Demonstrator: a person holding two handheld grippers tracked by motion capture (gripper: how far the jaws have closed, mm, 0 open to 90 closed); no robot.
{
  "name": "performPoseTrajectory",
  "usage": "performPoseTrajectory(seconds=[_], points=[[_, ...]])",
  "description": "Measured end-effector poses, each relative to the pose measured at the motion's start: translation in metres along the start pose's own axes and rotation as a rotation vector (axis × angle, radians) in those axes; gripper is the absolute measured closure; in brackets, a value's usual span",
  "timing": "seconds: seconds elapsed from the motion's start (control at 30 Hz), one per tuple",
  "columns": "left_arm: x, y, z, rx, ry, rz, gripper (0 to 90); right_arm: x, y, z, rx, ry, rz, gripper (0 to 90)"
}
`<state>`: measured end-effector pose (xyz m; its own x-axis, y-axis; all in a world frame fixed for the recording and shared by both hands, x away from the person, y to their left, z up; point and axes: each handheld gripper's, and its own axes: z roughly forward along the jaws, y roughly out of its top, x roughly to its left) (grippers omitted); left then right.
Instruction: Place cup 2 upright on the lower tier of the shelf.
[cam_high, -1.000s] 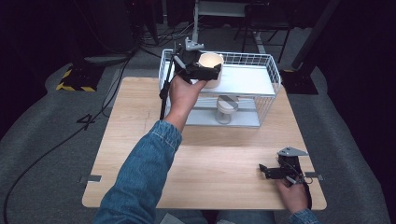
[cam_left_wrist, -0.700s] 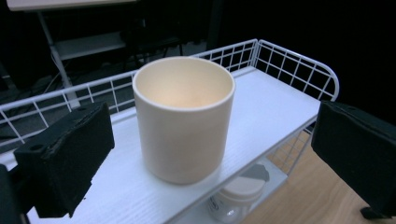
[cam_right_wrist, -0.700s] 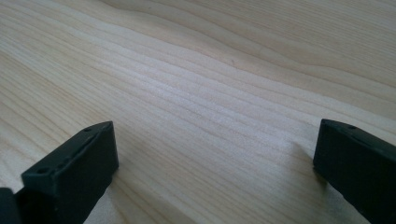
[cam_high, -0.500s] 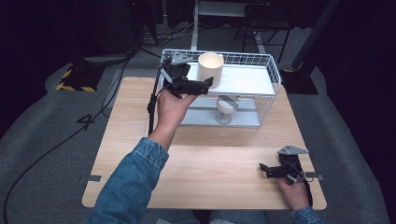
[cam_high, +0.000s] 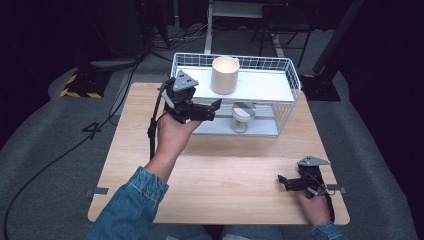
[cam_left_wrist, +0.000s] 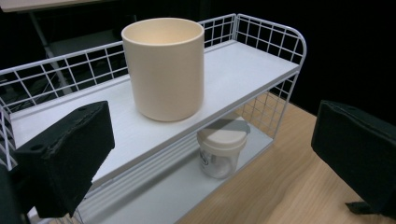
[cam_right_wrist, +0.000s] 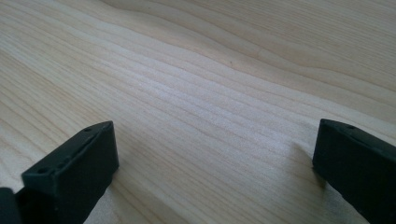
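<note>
A cream cup (cam_high: 224, 75) stands upright on the top shelf of a white wire rack (cam_high: 280, 87) at the far side of the table. On the lower shelf below it sits a small clear jar with a white lid (cam_high: 242, 116). My left gripper (cam_high: 214, 110) is open with nothing in it, held just left of the rack's front and pointing right. In the left gripper view the cup (cam_left_wrist: 163, 67) and the jar (cam_left_wrist: 222, 151) lie ahead between the wide-apart jaws. My right gripper (cam_high: 282, 182) rests open on the table near the front right corner.
The wooden table (cam_high: 225, 165) has bare room between the rack and the front edge. In the right gripper view the wood (cam_right_wrist: 210, 93) runs between the jaws. A black cable (cam_high: 151, 135) hangs from the left gripper. Dark floor and cables lie beyond the table.
The left gripper, up against the cup a second ago, has drawn back left and toward the person with open jaws. The cup stays on the top shelf. The right gripper has not moved.
</note>
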<state>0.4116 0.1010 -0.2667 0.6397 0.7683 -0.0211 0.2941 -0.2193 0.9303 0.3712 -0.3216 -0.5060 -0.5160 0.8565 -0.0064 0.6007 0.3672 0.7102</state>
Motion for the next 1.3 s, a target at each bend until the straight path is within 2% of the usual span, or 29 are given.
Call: performPoseTrajectory(seconds=[0.17,0.37,0.6,0.83,1.03,1.2,1.3], points=[[0.001,-0.014,-0.016,-0.013,-0.021,-0.005,0.1,0.001,0.000,0.000,0.000,-0.005,0.005,0.3],[0.005,-0.033,-0.034,-0.018,-0.023,-0.004,0.1,0.001,0.000,0.000,-0.001,-0.007,0.007,0.3],[0.007,-0.058,-0.048,-0.002,-0.034,-0.001,0.0,0.001,0.000,0.000,0.000,-0.008,0.007,0.3],[0.008,-0.080,-0.053,0.009,-0.040,-0.003,0.0,0.001,0.000,0.000,0.000,-0.008,0.008,0.3],[0.011,-0.101,-0.052,0.039,-0.050,-0.018,0.0,0.001,0.000,0.000,0.001,-0.008,0.007,0.3],[0.011,-0.116,-0.051,0.066,-0.044,-0.002,0.0,0.001,0.000,0.000,0.000,-0.008,0.007,0.3],[0.010,-0.128,-0.052,0.079,-0.043,0.027,0.0,0.001,0.000,0.000,0.000,-0.011,0.010,0.3]])
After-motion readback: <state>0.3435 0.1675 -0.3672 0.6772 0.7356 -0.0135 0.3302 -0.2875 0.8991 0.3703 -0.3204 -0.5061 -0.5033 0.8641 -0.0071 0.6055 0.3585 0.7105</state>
